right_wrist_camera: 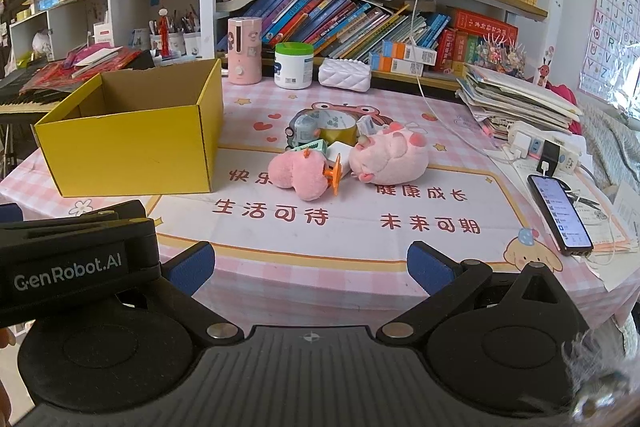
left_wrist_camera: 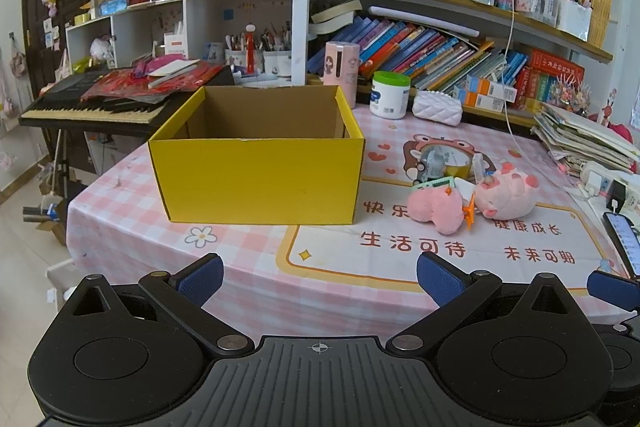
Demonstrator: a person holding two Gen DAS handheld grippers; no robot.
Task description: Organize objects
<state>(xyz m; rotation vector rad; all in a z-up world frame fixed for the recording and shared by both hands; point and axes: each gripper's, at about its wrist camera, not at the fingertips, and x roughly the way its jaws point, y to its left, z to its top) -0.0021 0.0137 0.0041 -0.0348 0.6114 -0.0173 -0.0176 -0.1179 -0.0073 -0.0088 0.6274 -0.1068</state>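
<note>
An open yellow cardboard box (left_wrist_camera: 256, 179) (right_wrist_camera: 132, 151) stands on the left of the table with nothing visible inside. To its right lies a small pile: a pink plush heart (left_wrist_camera: 434, 209) (right_wrist_camera: 298, 173), a pink plush pig (left_wrist_camera: 506, 193) (right_wrist_camera: 390, 155), an orange clip (left_wrist_camera: 469, 213) (right_wrist_camera: 335, 179), a roll of tape (right_wrist_camera: 334, 127), a small toy car (right_wrist_camera: 302, 129) and a green item (right_wrist_camera: 312, 148). My left gripper (left_wrist_camera: 318, 277) is open over the near table edge, in front of the box. My right gripper (right_wrist_camera: 310, 267) is open, short of the pile. Both hold nothing.
A phone (right_wrist_camera: 560, 215) on a charging cable lies at the right edge beside a power strip (right_wrist_camera: 542, 147) and a stack of papers (right_wrist_camera: 516, 99). A pink dispenser (right_wrist_camera: 244, 51), white jar (right_wrist_camera: 294, 65) and white pouch (right_wrist_camera: 345, 75) stand along the back. A keyboard (left_wrist_camera: 92, 107) sits left.
</note>
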